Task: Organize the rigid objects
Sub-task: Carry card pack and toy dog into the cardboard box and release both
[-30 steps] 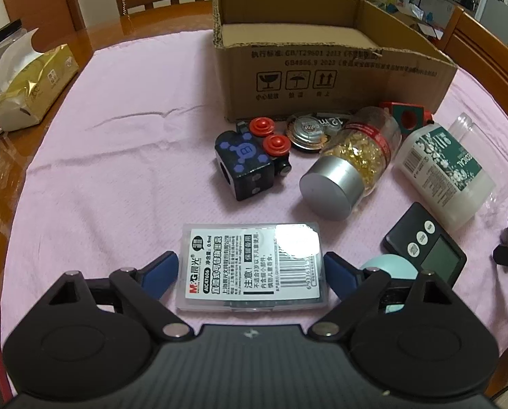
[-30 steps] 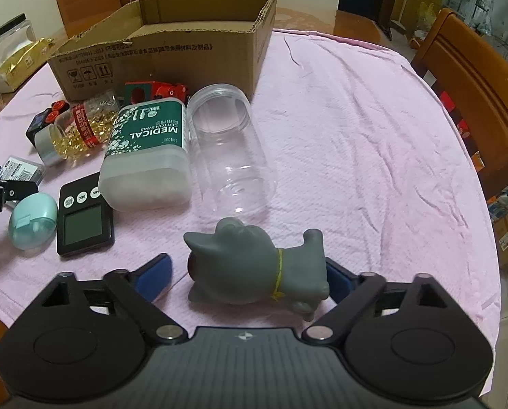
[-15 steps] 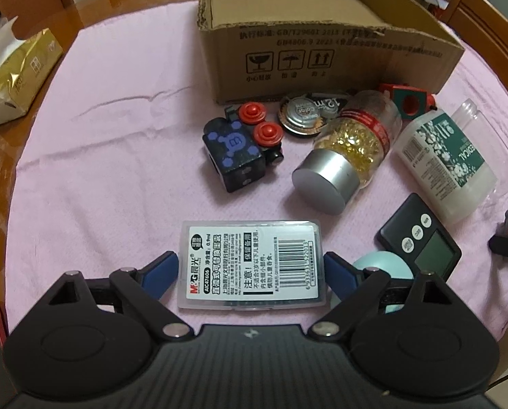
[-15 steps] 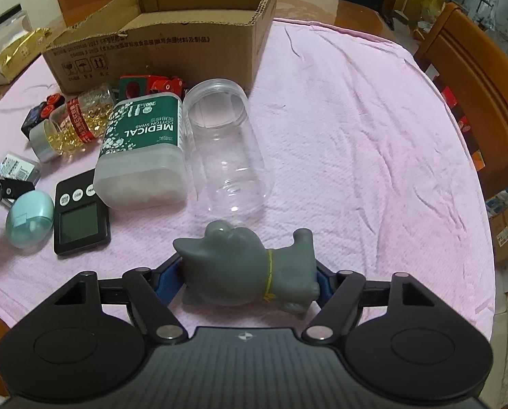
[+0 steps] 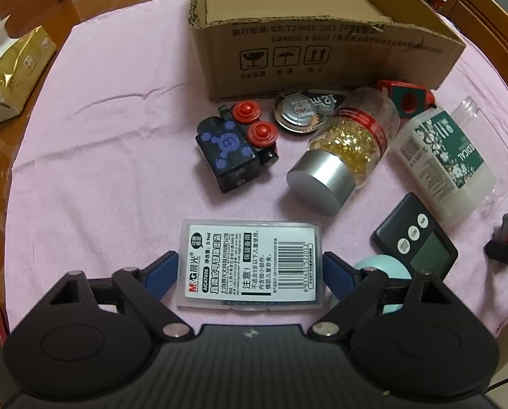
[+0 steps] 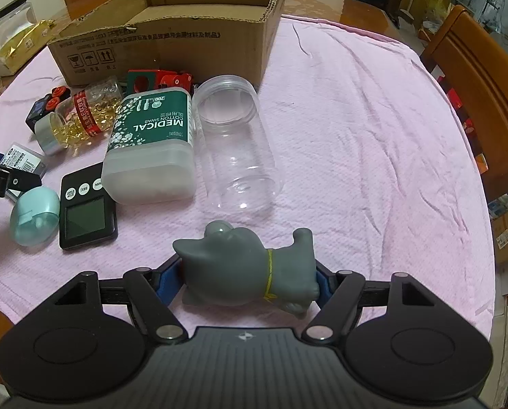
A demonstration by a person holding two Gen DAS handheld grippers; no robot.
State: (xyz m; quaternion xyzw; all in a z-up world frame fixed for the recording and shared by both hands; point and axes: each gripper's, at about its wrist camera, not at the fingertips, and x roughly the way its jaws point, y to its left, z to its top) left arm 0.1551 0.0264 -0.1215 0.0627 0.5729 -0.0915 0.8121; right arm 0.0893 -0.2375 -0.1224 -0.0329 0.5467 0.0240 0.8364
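My left gripper [image 5: 250,267] is shut on a clear plastic case with a white label [image 5: 250,264] and holds it above the pink cloth. My right gripper [image 6: 248,281] is shut on a grey toy cat [image 6: 247,271] with a yellow collar, lifted off the cloth. An open cardboard box [image 5: 322,44] stands at the back of the table; it also shows in the right wrist view [image 6: 172,34]. The left gripper and its case show at the left edge of the right wrist view [image 6: 18,160].
On the cloth lie a black-blue cube with red buttons [image 5: 233,150], a round tin [image 5: 298,110], a capsule jar [image 5: 342,150], a cotton swab box [image 6: 151,143], a clear jar [image 6: 236,146], a black timer [image 6: 86,208], a mint case [image 6: 33,214]. Wooden chair [image 6: 482,92] at right.
My right gripper closed on the grey cat and lifted it. My left gripper rose and moved forward with the case, so the box and the objects look nearer.
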